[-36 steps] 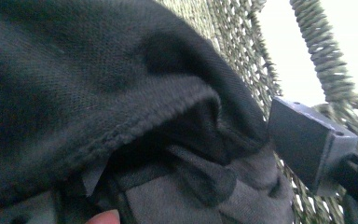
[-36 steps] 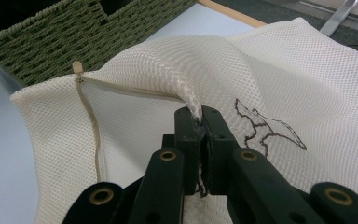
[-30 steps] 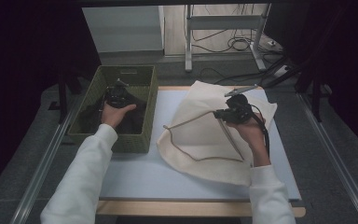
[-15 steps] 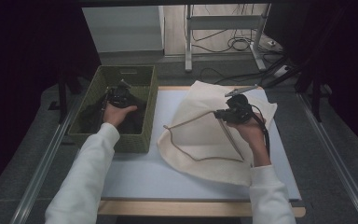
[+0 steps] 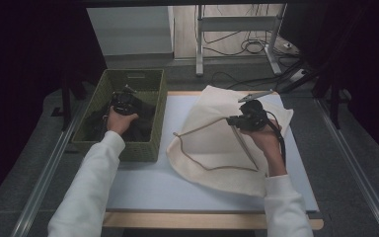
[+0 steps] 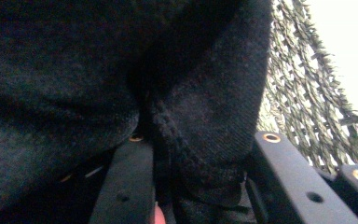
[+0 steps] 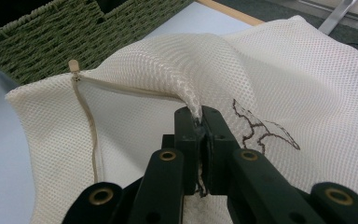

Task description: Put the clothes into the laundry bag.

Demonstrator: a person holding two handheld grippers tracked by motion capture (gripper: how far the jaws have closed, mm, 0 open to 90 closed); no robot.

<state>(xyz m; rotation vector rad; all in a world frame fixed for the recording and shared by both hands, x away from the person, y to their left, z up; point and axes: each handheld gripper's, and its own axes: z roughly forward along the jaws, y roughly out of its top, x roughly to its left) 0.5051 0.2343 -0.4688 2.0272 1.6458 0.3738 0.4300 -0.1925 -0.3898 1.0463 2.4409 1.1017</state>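
In the high view my left gripper (image 5: 124,101) is down inside the green woven basket (image 5: 138,148), among dark clothes (image 5: 140,126). Its jaws have just been closing, and a thick fold of black garment (image 6: 205,116) now fills the gap between them, touching both; left gripper (image 6: 200,140). My right gripper (image 5: 234,120) is shut on a pinch of the white mesh laundry bag (image 5: 212,143) and lifts its upper layer off the table. The right gripper view shows that right gripper (image 7: 199,114) nipping the mesh bag (image 7: 307,70) near its beige zipper (image 7: 86,112).
The bag lies on a pale blue mat (image 5: 148,182) with a wooden table edge at the front. The basket wall (image 6: 298,93) stands close beside the left jaws. Metal rails run along both sides, with cables and a frame on the floor beyond.
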